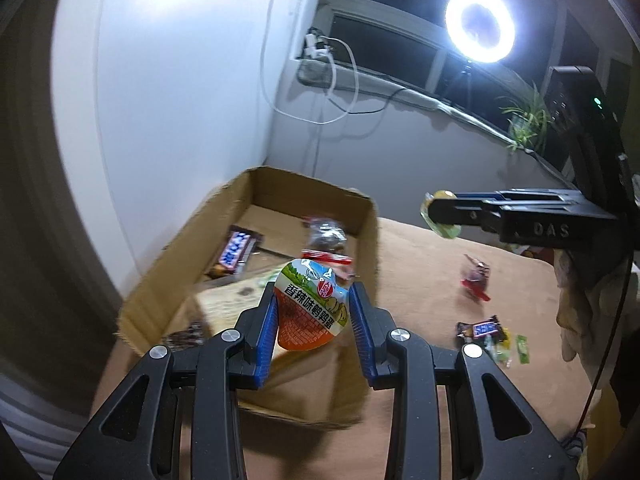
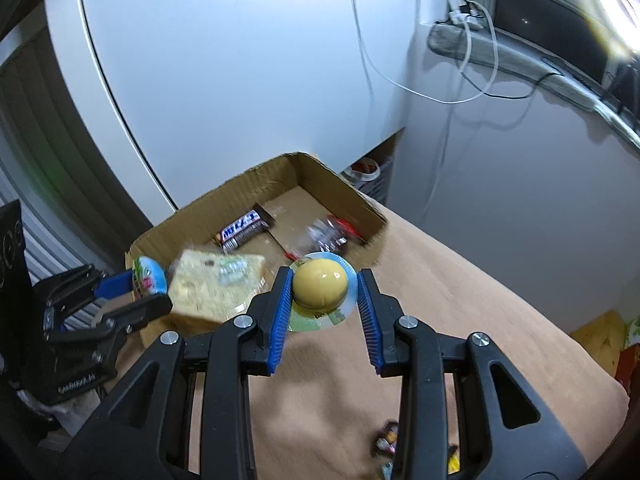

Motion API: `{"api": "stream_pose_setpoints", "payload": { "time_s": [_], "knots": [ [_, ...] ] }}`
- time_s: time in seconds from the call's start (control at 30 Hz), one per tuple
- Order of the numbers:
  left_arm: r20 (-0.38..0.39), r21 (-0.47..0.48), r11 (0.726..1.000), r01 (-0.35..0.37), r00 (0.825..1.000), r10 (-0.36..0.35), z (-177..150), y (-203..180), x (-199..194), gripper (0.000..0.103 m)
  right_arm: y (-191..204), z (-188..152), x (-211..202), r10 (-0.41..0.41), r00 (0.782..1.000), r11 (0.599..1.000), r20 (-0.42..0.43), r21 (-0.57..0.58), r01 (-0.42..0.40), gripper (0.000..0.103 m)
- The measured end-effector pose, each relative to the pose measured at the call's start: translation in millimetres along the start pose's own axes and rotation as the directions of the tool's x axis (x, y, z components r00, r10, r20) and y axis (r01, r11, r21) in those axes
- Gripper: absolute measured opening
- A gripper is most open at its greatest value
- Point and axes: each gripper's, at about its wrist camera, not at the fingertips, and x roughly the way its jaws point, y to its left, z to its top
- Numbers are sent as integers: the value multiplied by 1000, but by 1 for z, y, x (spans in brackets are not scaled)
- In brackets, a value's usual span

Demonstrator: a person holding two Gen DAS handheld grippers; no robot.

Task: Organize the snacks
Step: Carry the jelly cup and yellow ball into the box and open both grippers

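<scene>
Both grippers loaded, heading to cardboard box (image 1: pixel 366 216).
Left gripper (image 1: pixel 312 312): jaws clamped on quail egg pack (image 1: pixel 310 306), at box near wall.
Right gripper (image 2: pixel 323 286): jaws pinch yellow egg blister (image 2: pixel 320 283), short of box.
Advice: clear rim, release over bare floor beside Snickers (image 2: pixel 244 228).
Left view only: loose snacks on tabletop (image 1: pixel 420 256).
Right view only: bread pack (image 2: pixel 214 286) unobscured.

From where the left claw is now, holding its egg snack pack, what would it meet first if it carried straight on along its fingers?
Probably the cardboard box: the left claw, shut on the egg snack pack, points into its open top, likely towards the wrapped sandwich inside. Depth is uncertain.
</scene>
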Motion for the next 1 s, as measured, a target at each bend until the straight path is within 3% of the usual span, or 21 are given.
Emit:
{"api": "stream_pose_setpoints", "payload": {
  "time_s": [0.5,0.53,0.57,0.63,0.67,1.0],
  "knots": [
    [-25,-52,998,-41,999,40,-4,32,13,35,26,16,60,28,997,1000,-67,-11,-29,36],
    [-27,-50,998,-41,999,39,-4,31,14,36,27,17,61,30,997,999,-69,-9,-31,46],
    [-27,-49,998,-41,999,39,-4,31,15,40,28,17,61,35,997,999,-72,-9,-36,66],
    [-25,-53,997,-50,999,48,-4,30,14,50,29,18,59,26,998,1000,-60,-10,-27,80],
    [-21,-54,997,-49,999,48,-3,30,13,54,29,18,56,25,998,1000,-51,-12,-26,80],
    [7,-46,998,-32,999,32,-2,19,2,54,15,14,25,17,1000,1000,-10,22,-17,80]
  ]
}}
